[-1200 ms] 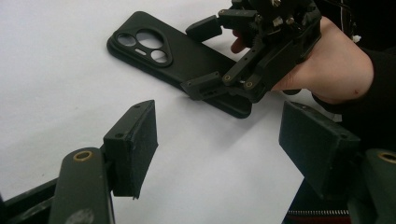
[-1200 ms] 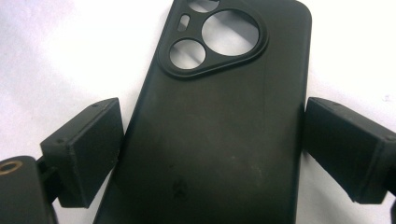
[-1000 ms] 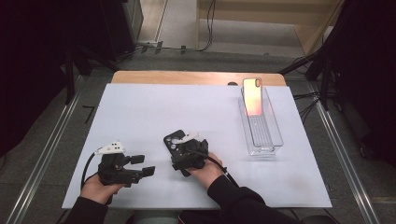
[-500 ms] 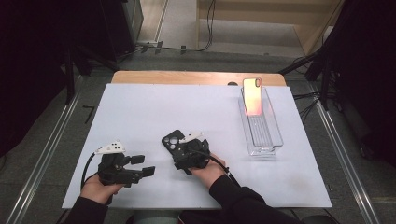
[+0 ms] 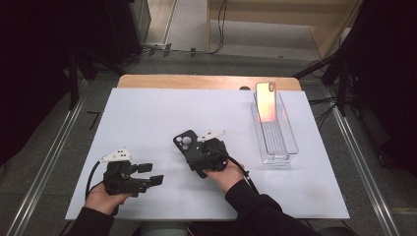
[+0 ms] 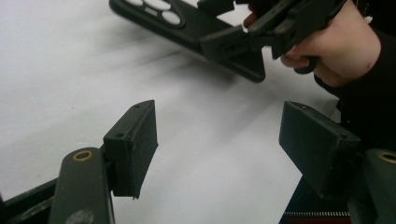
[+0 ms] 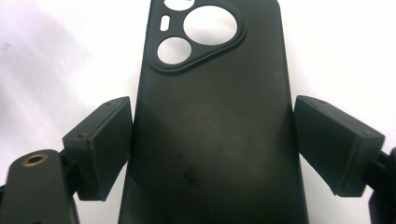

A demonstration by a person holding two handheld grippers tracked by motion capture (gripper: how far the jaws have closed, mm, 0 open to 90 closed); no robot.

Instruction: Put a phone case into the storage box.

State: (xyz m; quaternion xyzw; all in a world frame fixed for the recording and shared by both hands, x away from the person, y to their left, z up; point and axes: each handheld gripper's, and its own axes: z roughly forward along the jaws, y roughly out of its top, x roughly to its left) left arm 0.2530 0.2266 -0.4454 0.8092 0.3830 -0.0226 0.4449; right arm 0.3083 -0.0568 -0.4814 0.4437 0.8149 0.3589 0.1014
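A black phone case [image 5: 183,143] with round camera cut-outs is held a little above the white mat, tilted. My right gripper [image 5: 194,156] is shut on its lower half. In the right gripper view the case [image 7: 210,93] runs up between the two pads [image 7: 100,147] of the right gripper [image 7: 212,144], whose jaws have just been closing on its long edges. My left gripper [image 5: 152,173] rests near the mat's front left, open and empty. Its own view shows the left gripper [image 6: 219,140] over bare mat, with the case [image 6: 187,23] and the right hand beyond.
A clear narrow tray [image 5: 287,142] stands at the right of the white mat [image 5: 147,113], with an orange-pink phone [image 5: 266,101] leaning upright at its far end. A wooden table edge [image 5: 206,81] runs along the back. Metal rails flank both sides.
My right gripper has lifted the phone case slightly off the mat and carried it a bit away from the person. The left gripper has stayed still.
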